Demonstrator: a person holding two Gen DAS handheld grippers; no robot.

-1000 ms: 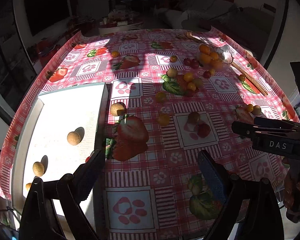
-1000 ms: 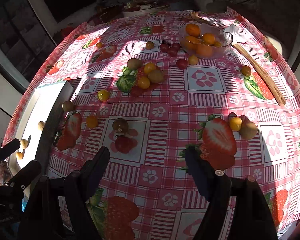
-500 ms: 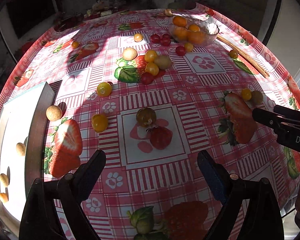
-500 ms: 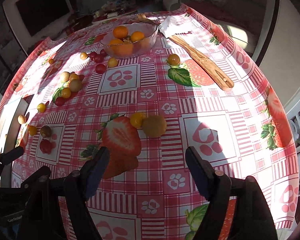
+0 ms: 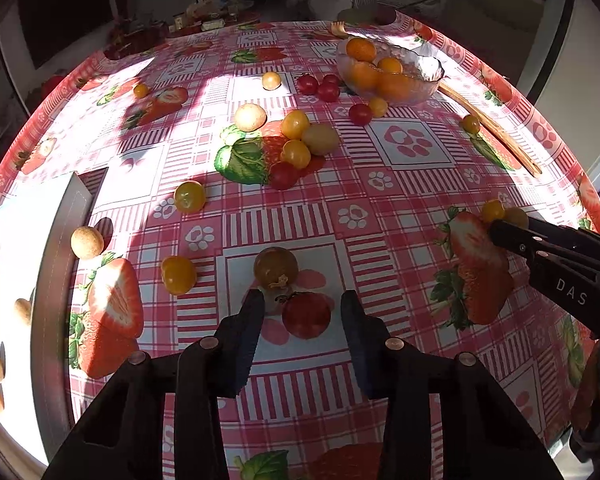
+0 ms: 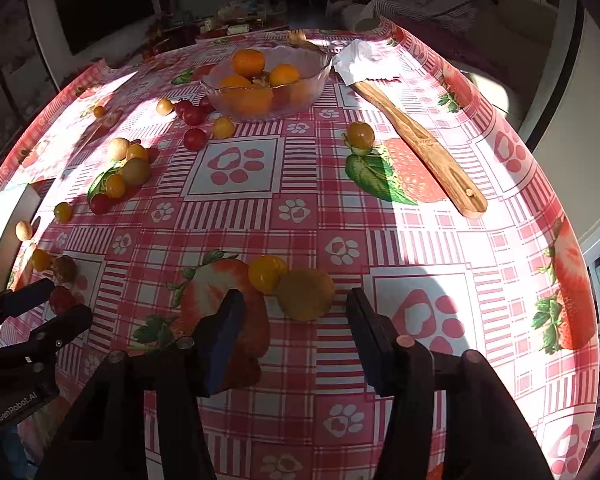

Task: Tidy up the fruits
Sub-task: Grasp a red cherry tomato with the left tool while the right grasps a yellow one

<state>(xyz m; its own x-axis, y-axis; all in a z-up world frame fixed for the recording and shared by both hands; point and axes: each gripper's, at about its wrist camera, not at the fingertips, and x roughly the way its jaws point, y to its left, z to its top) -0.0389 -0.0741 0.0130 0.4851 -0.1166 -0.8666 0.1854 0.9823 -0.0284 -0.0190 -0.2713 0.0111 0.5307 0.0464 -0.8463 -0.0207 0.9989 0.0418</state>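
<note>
Small fruits lie scattered over the strawberry tablecloth. A red tomato [image 5: 306, 314] sits between the fingers of my left gripper [image 5: 302, 304], whose jaws are closing; narrow gaps still show on both sides. Just beyond it lies a brownish-green tomato [image 5: 276, 266]. My right gripper [image 6: 295, 296] is also closing, around a dull yellow-brown fruit [image 6: 306, 294] lying at its fingertips, untouched. A yellow tomato [image 6: 266, 274] rests against that fruit. A glass bowl [image 6: 316, 76] holding oranges stands at the far side.
A white tray [image 5: 20, 260] with a few small pale fruits lies at the left edge. A wooden spatula [image 6: 420, 144] and a white napkin [image 6: 356, 62] are on the right beside the bowl. More tomatoes cluster mid-table [image 5: 296, 148]. The table edge falls away close on the right.
Both grippers moved in and down over the table, the left from the tray to the red tomato, the right to the yellow-brown fruit. Both pairs of jaws have narrowed from wide open.
</note>
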